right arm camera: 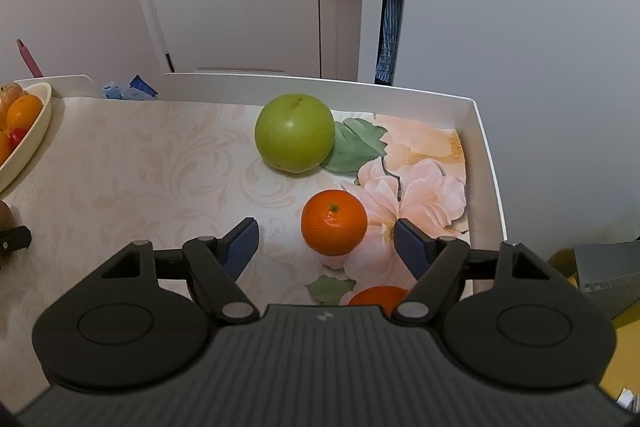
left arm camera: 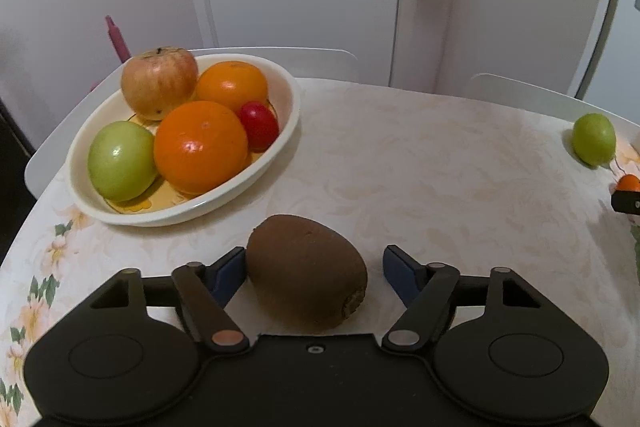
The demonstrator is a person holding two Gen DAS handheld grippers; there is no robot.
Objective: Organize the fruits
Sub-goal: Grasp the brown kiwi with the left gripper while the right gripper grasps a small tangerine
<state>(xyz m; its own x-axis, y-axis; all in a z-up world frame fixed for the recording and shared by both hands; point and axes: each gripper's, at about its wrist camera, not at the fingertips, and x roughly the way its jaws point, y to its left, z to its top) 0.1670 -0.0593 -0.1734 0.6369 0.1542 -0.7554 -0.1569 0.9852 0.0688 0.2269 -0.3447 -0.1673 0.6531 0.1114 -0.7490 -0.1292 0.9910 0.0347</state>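
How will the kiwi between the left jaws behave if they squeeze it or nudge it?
The kiwi lies on its side on the smooth tablecloth, so a nudge would probably roll it. Its fuzzy skin should grip well. It probably bruises under a hard squeeze.

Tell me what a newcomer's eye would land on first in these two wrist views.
The white bowl at the table's far left, heaped with oranges, apples and a small red fruit, draws the eye first. Next comes the brown kiwi lying between the fingers of the left gripper, one pad against it, the other apart. In the right wrist view, a small tangerine sits between the open fingers of the right gripper, with a green apple beyond it.
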